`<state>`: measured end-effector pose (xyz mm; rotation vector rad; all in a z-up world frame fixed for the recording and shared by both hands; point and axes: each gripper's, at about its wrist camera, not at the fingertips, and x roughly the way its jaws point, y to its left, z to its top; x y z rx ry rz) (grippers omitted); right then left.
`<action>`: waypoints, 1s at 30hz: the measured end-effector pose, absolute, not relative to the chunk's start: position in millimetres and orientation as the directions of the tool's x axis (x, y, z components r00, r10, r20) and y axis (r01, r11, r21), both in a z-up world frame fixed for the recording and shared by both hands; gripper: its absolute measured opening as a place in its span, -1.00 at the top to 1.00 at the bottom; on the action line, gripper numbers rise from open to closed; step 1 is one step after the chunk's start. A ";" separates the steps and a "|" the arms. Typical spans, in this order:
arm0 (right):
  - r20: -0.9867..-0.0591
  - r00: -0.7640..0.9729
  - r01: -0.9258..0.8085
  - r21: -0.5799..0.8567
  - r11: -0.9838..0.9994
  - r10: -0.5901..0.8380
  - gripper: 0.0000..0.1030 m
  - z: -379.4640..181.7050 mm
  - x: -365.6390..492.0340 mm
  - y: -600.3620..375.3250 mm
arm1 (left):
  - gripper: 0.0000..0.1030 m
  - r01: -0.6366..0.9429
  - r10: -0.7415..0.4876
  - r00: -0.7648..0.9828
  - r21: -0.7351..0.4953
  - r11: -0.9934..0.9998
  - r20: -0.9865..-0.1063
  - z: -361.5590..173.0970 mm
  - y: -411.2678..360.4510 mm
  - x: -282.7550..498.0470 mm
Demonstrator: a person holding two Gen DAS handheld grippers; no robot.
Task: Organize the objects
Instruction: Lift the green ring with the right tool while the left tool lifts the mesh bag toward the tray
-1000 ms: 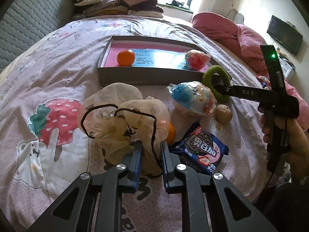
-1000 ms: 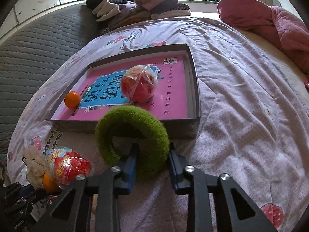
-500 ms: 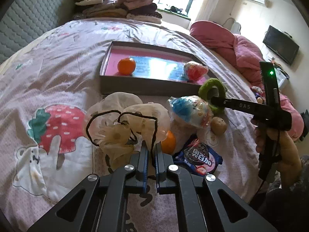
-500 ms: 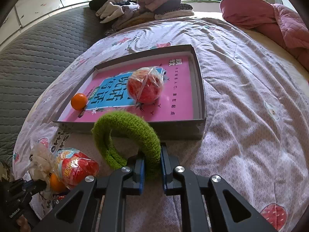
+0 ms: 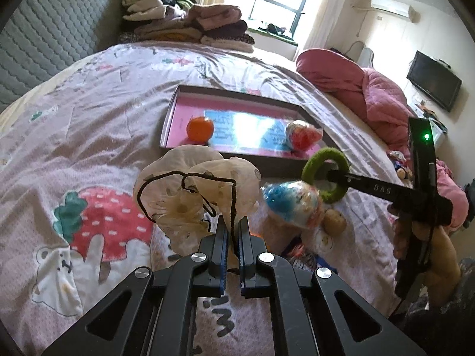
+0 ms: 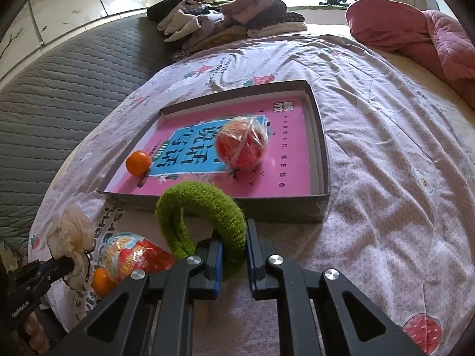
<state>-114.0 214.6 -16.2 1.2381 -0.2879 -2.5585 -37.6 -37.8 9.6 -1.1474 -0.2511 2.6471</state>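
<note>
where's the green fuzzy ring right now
The green ring is clamped in the right gripper, held just in front of the tray's near wall, right of the wrapped ball.

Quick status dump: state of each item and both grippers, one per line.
left gripper: shut on cream mesh hair tie, lifted
right gripper: shut on green ring, lifted
box: open, on bed
orange: in box
red wrapped ball: in box
blue wrapped ball: outside box
</note>
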 end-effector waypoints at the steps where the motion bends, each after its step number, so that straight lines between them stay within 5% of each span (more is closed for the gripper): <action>1: -0.731 -0.592 0.167 0.300 -0.939 -0.339 0.74 -15.8 -113.9 214.5 | 0.90 -0.156 0.291 -0.663 -0.254 -0.955 -0.689 10.9 -36.9 -38.0; 30: -0.569 -0.753 0.224 0.251 -0.942 -0.331 0.75 42.8 -96.2 206.7 | 0.89 -0.129 0.196 -0.797 -0.156 -0.979 -0.572 53.1 -13.6 -62.8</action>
